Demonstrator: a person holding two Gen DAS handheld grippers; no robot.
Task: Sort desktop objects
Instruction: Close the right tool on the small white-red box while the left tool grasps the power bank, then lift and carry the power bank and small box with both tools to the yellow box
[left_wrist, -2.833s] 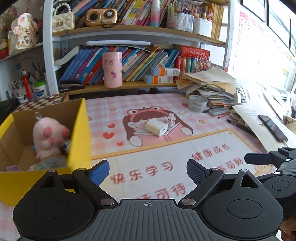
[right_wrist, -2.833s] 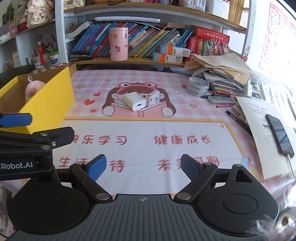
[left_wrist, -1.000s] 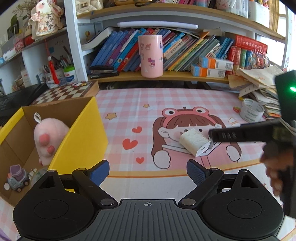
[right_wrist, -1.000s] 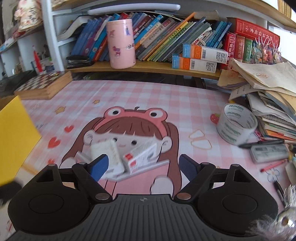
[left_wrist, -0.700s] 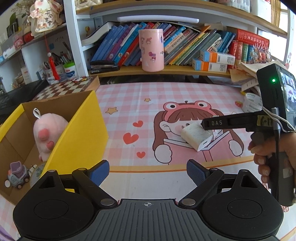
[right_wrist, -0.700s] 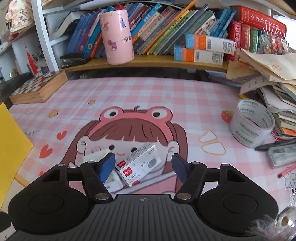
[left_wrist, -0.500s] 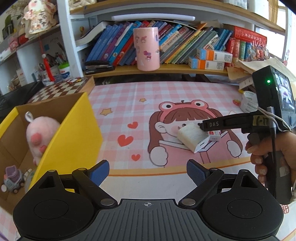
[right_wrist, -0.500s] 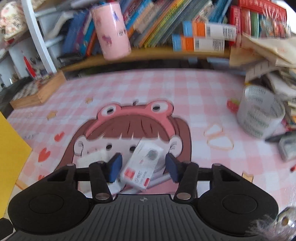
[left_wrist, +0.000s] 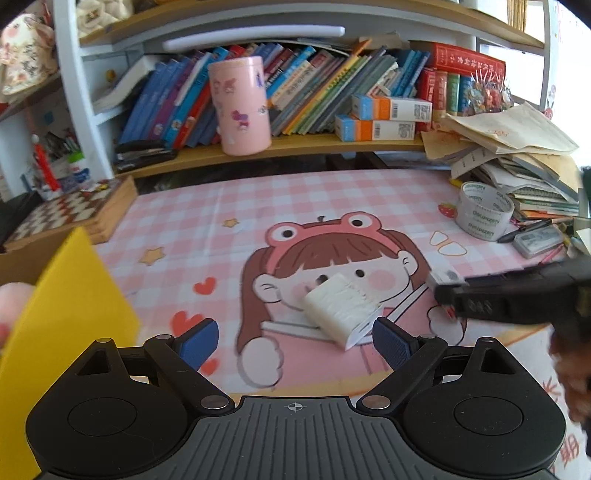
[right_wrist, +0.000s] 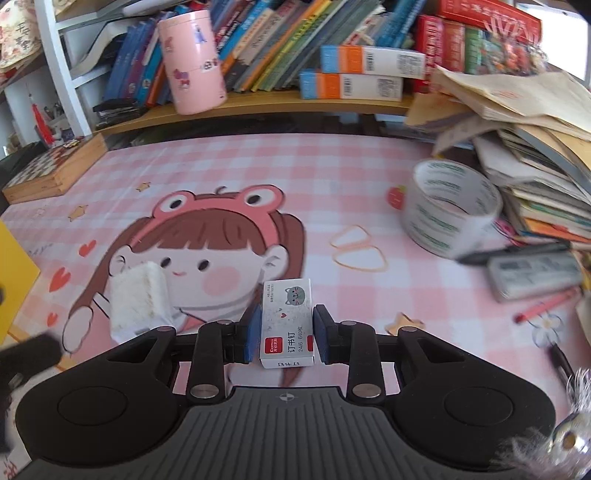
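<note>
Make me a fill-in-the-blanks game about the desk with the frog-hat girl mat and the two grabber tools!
1. The right gripper has its jaws shut on the small white ____ box.
2. The left gripper has its jaws ____, with nothing between them.
3. The white rectangular charger block lies on the ____ checked cartoon mat.
4. The clear tape roll sits beside the pile of ____.

Missing words: staple; open; pink; papers

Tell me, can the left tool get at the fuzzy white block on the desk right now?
Probably yes. The left tool is open and the white block lies just ahead, toward its right pad, with bare mat between. The right tool, shut on the staple box, is beside the block, not over it.
</note>
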